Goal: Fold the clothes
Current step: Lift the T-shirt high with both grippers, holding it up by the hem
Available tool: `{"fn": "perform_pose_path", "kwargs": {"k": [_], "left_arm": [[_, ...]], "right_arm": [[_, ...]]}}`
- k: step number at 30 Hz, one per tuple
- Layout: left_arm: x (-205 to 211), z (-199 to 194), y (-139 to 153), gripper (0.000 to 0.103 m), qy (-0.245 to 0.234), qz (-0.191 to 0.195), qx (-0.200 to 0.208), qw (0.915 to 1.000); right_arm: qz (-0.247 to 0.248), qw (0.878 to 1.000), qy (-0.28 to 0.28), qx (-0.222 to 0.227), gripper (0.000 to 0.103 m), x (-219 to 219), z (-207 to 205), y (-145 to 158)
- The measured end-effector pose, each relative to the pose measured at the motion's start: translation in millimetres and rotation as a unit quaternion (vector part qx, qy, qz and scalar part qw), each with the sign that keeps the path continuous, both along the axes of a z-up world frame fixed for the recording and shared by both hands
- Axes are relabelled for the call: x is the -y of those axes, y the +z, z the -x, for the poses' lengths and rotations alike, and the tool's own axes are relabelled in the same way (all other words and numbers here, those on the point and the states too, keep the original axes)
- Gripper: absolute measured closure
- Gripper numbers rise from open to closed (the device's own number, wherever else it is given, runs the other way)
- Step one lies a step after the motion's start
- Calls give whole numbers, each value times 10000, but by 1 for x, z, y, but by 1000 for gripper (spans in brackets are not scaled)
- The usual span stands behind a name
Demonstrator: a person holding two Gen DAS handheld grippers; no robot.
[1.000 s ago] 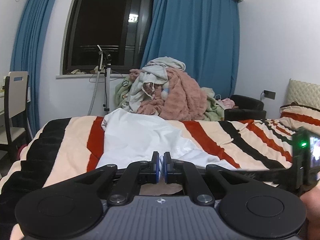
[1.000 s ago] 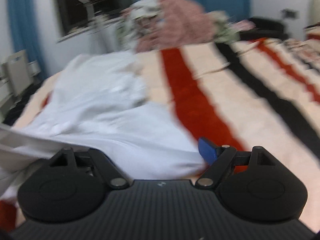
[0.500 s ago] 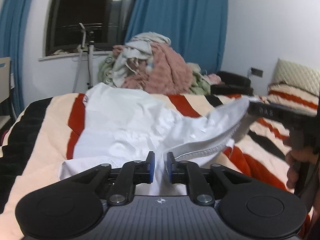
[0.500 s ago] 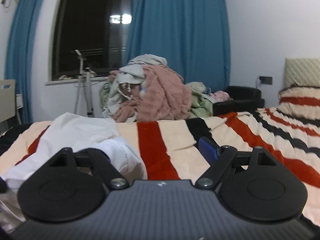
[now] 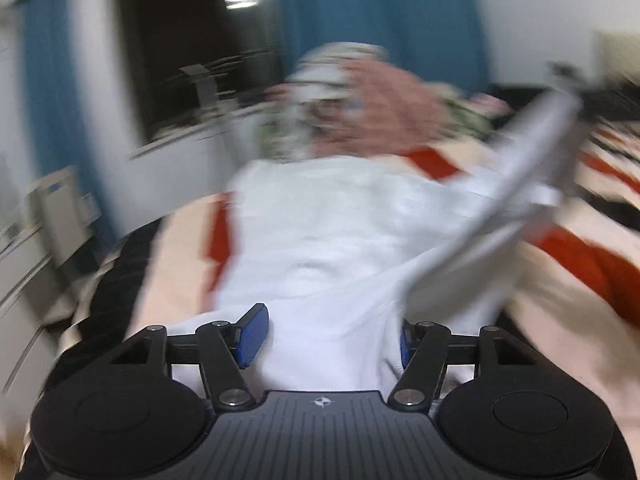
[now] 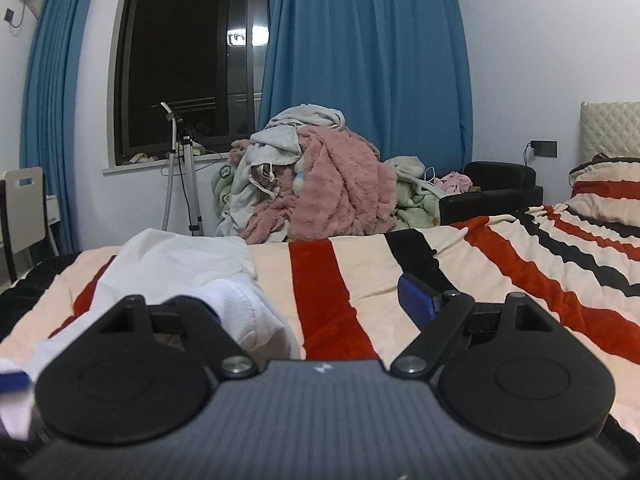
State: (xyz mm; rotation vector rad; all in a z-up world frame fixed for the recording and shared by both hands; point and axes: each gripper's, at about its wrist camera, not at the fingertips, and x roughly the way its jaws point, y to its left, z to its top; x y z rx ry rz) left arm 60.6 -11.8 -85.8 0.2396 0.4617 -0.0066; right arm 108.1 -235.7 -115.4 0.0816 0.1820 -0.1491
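A white garment [image 5: 340,220] lies spread on the striped bedspread [image 6: 460,280]. My left gripper [image 5: 328,338] hangs low over its near edge. Its jaws are opening, and white cloth lies loose between the blue pads [image 5: 252,332]. A band of the same cloth [image 5: 520,184] rises off the bed towards the upper right; this view is blurred. My right gripper [image 6: 318,304] is open just above the bed. A fold of the white garment [image 6: 240,312] drapes over its left finger, its right pad [image 6: 416,300] is bare, and only bedspread shows in the gap.
A heap of pink, grey and green clothes [image 6: 320,184] sits beyond the bed's far edge under blue curtains. A metal stand [image 6: 180,168] and a chair [image 6: 24,208] are to the left. A black armchair [image 6: 496,188] and a striped pillow [image 6: 608,184] are on the right.
The left jaws went from shut to wide apart, and that gripper sank closer to the white garment. The right gripper lifted from looking down at the cloth to level, then held still.
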Motion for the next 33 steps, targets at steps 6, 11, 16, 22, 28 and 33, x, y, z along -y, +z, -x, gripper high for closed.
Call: {"fn": "perform_pose_path", "kwargs": {"k": [6, 11, 16, 22, 28, 33], "left_arm": [[-42, 16, 32, 32, 1057, 758, 842, 9879], [-54, 26, 47, 29, 1362, 932, 1109, 9800], [-49, 32, 51, 26, 1250, 915, 977, 9831], [-40, 63, 61, 20, 1089, 699, 1265, 9835], [-48, 84, 137, 19, 1218, 1128, 1991, 9658], [-61, 104, 259, 19, 1170, 1467, 2906, 9383]], "right_arm": [[91, 9994, 201, -261, 21, 2, -9, -9], [412, 9889, 620, -1287, 21, -13, -22, -41], [154, 9873, 490, -1503, 21, -6, -12, -46], [130, 9977, -337, -578, 17, 9, 24, -19], [128, 9995, -270, 115, 17, 13, 37, 60], [229, 9935, 134, 1108, 17, 12, 57, 194]]}}
